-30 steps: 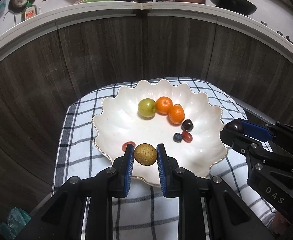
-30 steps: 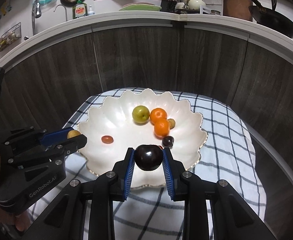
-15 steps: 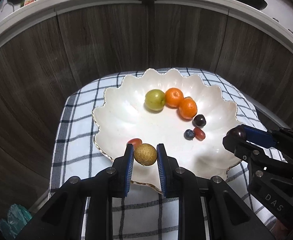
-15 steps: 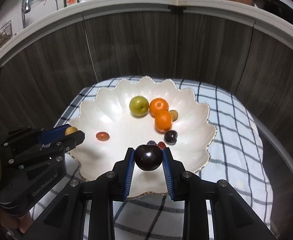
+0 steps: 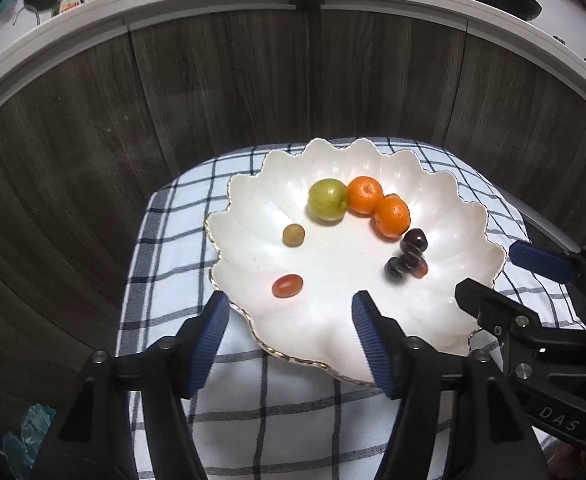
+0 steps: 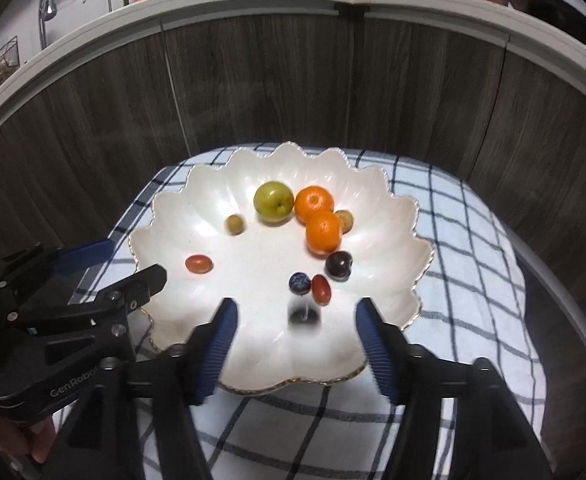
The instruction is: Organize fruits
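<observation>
Opening over the near rim of the scalloped white plate [image 6: 397, 216], both grippers have nothing between their blue pads: the right gripper [image 6: 297, 320] stands with the blurred dark plum [image 6: 304, 314] just beyond its jaws at twelve o'clock, on the plate floor. The left gripper [image 5: 287, 312] is nearer the small brown fruit [image 5: 293, 235], also at its twelve o'clock, past the red tomato [image 5: 287, 285]; neither round fruit shows a long axis.

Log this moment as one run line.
left gripper: opening, empty | right gripper: opening, empty | dark plum: blurred, on plate
</observation>
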The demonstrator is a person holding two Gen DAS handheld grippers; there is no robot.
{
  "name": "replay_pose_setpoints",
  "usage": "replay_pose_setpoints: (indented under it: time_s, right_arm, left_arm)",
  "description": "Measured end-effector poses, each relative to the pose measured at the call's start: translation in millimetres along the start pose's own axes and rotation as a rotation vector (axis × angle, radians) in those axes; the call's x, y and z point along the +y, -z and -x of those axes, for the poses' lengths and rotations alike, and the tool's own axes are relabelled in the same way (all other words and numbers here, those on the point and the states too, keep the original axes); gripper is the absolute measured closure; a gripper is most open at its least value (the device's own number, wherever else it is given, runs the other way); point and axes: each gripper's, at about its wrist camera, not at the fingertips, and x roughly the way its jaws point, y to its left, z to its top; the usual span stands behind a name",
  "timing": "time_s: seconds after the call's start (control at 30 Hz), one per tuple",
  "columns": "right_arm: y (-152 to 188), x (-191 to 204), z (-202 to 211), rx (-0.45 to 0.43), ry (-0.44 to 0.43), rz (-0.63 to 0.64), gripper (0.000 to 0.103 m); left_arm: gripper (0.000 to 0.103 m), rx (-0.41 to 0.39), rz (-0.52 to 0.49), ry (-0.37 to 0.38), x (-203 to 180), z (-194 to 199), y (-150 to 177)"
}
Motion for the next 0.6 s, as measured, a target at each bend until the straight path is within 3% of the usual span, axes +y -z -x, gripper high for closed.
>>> replay_pose_setpoints:
  time_s: [0.23, 0.6]
  right_arm:
    - [-3.1, 2.1, 10.8, -0.03, 0.013, 0.001, 0.037]
    - [-3.2, 0.9, 35.3, -0.072, 0.033, -0.018, 0.037]
  left_arm:
    - [0.021, -0.01, 0.019, -0.03, 4.4, 12.9, -0.1]
    - [0.014, -0.031, 0.059, -0.061, 10.7, 40.9, 3.7]
